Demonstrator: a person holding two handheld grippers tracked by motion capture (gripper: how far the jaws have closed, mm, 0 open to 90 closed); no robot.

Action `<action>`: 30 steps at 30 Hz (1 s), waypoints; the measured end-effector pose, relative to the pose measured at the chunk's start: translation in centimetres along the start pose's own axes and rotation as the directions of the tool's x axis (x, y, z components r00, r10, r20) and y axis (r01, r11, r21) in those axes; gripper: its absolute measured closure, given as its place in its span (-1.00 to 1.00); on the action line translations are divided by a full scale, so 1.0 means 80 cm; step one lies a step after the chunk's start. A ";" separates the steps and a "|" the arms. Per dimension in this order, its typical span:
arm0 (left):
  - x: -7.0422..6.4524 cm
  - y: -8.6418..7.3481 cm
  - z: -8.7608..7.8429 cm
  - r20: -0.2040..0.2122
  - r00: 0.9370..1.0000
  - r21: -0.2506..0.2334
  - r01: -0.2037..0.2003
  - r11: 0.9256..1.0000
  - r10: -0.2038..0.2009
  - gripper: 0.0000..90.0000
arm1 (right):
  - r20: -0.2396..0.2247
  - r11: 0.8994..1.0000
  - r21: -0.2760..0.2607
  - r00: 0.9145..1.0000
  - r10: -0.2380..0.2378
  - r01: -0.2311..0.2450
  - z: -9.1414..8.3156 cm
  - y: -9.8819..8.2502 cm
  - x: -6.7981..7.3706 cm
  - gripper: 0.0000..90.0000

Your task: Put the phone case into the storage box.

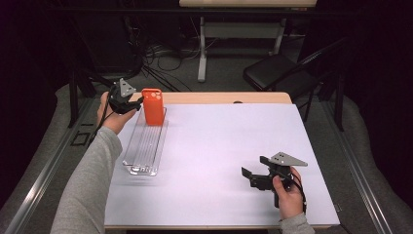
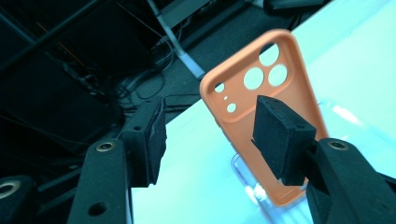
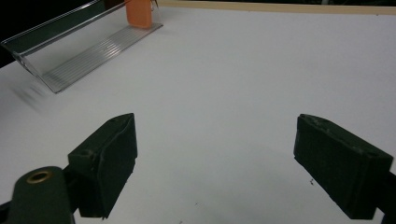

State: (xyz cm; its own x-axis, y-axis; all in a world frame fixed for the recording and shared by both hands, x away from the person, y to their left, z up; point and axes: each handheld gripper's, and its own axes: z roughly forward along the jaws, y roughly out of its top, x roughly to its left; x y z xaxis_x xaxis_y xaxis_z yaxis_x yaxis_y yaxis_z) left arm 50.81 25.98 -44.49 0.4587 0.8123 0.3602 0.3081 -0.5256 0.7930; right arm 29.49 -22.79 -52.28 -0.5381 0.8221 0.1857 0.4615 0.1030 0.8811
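An orange phone case [image 1: 153,106] stands upright at the far end of a clear plastic tray [image 1: 143,146] on the left of the white table. My left gripper [image 1: 136,103] is just left of the case, held in a hand, its jaws open. In the left gripper view the case [image 2: 261,93] shows its camera cut-outs; one pad overlaps its face and the other pad stands well apart from it. Whether the near pad touches the case I cannot tell. My right gripper [image 1: 253,168] rests low at the table's front right, open with nothing between its pads [image 3: 112,154].
The white table top [image 1: 224,141] stretches bare between the tray and the right hand. The tray [image 3: 79,51] and the case [image 3: 139,13] lie far off in the right gripper view. A black chair [image 1: 272,73] and cables sit behind the table's far wooden edge.
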 end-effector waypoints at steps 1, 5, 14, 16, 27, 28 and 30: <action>0.001 0.000 -0.001 0.006 1.000 -0.011 0.019 1.000 -0.019 -0.06 | 0.001 1.000 0.000 1.000 0.002 -0.002 0.000 0.000 0.000 -0.71; 0.005 0.002 -0.006 0.036 0.996 -0.020 0.079 0.997 -0.078 -0.15 | 0.000 1.000 0.000 1.000 -0.001 0.001 -0.002 0.000 -0.001 -0.71; 0.007 0.008 -0.024 0.131 0.977 0.027 0.166 0.986 -0.168 -0.28 | 0.004 1.000 0.005 1.000 -0.027 0.027 0.001 -0.002 -0.002 -0.71; 0.006 0.010 -0.028 0.145 0.974 0.041 0.169 0.985 -0.173 -0.28 | 0.002 0.999 0.001 0.999 -0.038 0.038 0.002 -0.001 -0.001 -0.71; 0.001 0.022 -0.053 0.255 0.923 0.021 0.291 0.956 -0.287 -0.28 | -0.004 0.998 -0.006 0.998 -0.063 0.063 0.001 0.001 0.006 -0.71; 0.001 0.023 -0.054 0.263 0.920 0.025 0.295 0.955 -0.291 -0.29 | -0.004 0.998 -0.002 0.998 -0.068 0.068 0.001 0.001 0.006 -0.71; 0.000 0.024 -0.059 0.284 0.910 0.024 0.309 0.951 -0.303 -0.35 | -0.003 0.998 -0.004 0.998 -0.068 0.068 0.002 0.001 0.007 -0.71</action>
State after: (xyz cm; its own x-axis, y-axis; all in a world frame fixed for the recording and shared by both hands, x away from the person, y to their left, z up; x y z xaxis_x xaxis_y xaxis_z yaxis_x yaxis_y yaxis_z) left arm 47.48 26.12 -40.64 0.5607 0.8264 -0.0518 0.4547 -0.2551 0.8533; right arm 29.30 -22.21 -52.16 -0.5706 0.8114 0.1269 0.4213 0.1566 0.8933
